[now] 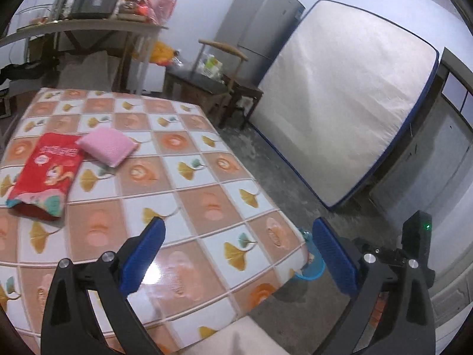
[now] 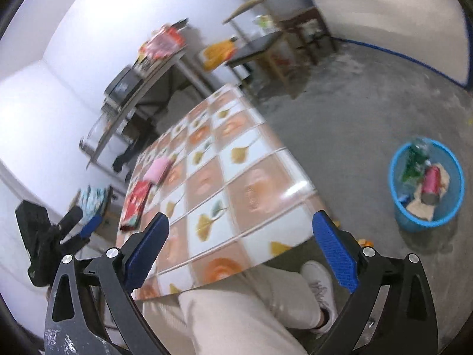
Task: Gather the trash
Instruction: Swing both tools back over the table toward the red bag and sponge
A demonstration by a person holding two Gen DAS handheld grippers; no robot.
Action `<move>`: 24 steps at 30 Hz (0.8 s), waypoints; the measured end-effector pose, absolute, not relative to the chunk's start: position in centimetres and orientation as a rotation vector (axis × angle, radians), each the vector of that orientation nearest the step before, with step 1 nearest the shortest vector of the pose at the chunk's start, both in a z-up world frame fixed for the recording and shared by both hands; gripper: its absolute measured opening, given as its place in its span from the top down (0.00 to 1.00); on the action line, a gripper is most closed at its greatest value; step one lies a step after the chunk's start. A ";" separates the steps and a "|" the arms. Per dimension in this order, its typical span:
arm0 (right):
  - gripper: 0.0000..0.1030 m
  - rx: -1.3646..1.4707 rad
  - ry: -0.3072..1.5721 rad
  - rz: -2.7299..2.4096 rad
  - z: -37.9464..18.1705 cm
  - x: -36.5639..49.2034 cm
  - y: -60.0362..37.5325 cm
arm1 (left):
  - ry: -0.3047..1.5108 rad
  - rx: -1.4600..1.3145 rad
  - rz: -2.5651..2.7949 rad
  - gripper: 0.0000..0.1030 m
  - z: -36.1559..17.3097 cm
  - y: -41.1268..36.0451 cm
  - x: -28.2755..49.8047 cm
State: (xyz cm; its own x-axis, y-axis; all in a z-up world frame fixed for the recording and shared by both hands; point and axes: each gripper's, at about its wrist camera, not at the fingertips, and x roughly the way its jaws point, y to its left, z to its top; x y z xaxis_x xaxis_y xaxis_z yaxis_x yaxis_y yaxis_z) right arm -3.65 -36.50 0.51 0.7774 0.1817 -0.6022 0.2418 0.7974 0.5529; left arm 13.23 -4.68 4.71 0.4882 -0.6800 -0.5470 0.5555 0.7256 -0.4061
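A red printed bag and a pink padded square lie side by side at the far left of the leaf-patterned table. My left gripper hovers open over the table's near right corner with nothing between its blue pads. My right gripper is open and empty too, above the table's near edge. On the floor to the right stands a blue bin holding a red can, a green bottle and brown paper. The red bag and pink square lie far from both grippers.
A person's beige trouser legs and white shoe are under the table's near edge. A mattress leans on the right wall beside a grey fridge. Chairs and a cluttered side table stand behind.
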 end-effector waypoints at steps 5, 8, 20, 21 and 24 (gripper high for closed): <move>0.09 0.591 0.743 0.029 0.7 -1.3 -33.0 | 0.695 -0.175 -0.651 0.05 3.9 -0.4 13.3; 0.09 0.549 0.769 0.066 0.7 -0.2 -30.7 | 0.679 -0.181 -0.590 0.05 3.1 2.3 13.3; 0.09 0.419 0.886 0.212 0.2 5.8 -23.1 | 0.651 -0.154 -0.379 0.05 0.5 9.9 16.8; 0.09 0.417 0.892 0.215 0.2 6.0 -22.9 | 0.651 -0.144 -0.366 0.05 0.4 10.2 17.5; 0.09 0.417 0.915 0.223 -0.4 6.7 -22.1 | 0.677 -0.157 -0.344 0.05 -0.6 11.1 19.1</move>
